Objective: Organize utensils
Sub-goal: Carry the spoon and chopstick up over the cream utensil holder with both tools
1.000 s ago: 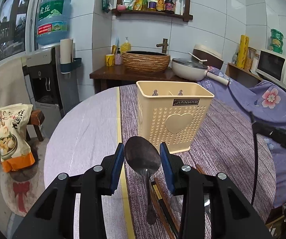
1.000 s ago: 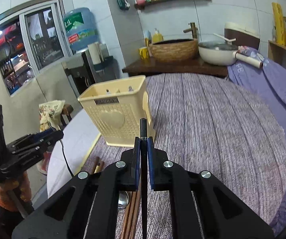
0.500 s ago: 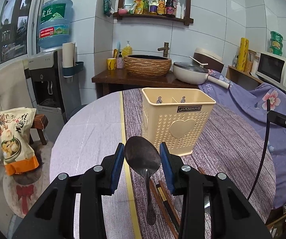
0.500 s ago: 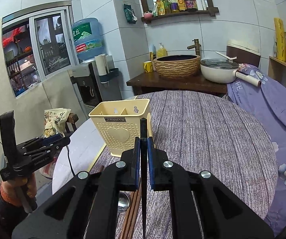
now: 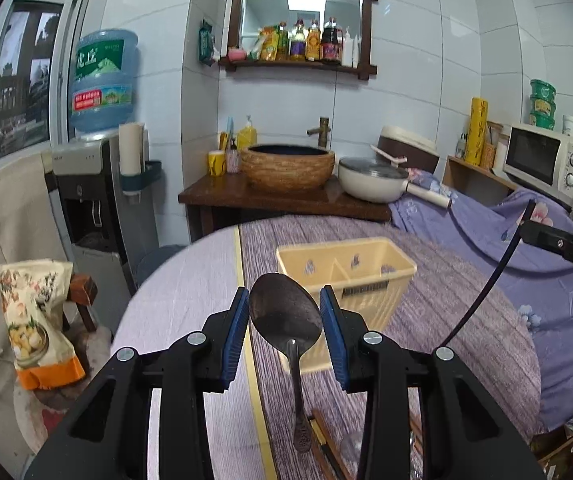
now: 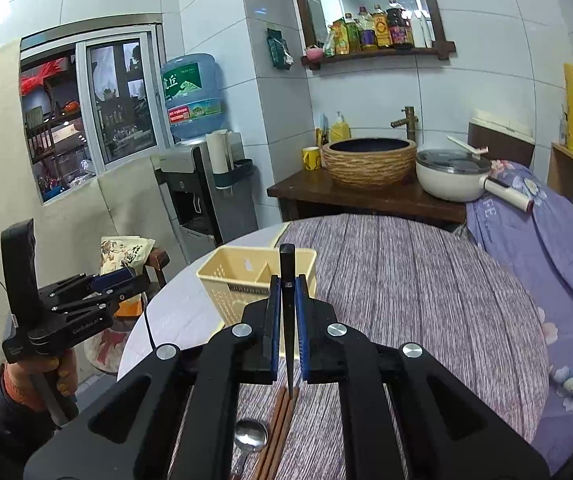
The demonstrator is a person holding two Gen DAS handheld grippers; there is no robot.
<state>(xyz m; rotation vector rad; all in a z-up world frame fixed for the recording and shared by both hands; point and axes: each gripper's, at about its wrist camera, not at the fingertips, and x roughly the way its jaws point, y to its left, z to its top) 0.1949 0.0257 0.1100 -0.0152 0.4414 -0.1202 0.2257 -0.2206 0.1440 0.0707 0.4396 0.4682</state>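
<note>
Cream perforated utensil holder [image 5: 366, 276] on purple-striped tablecloth [image 5: 446, 320]; blue-padded black gripper [image 5: 285, 330].

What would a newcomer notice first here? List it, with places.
First, the dark metal spoon clamped bowl-up in the left gripper, right in the foreground. Just beyond it, the cream utensil holder stands on the striped purple tablecloth. In the right wrist view, the right gripper is shut on a single dark chopstick, with more chopsticks lying below it.

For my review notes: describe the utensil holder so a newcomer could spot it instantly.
On the round table, on its purple striped cloth, stands a cream plastic basket. Unlike the loose chopsticks nearby, it is perforated, open-topped and split into two compartments.
</note>
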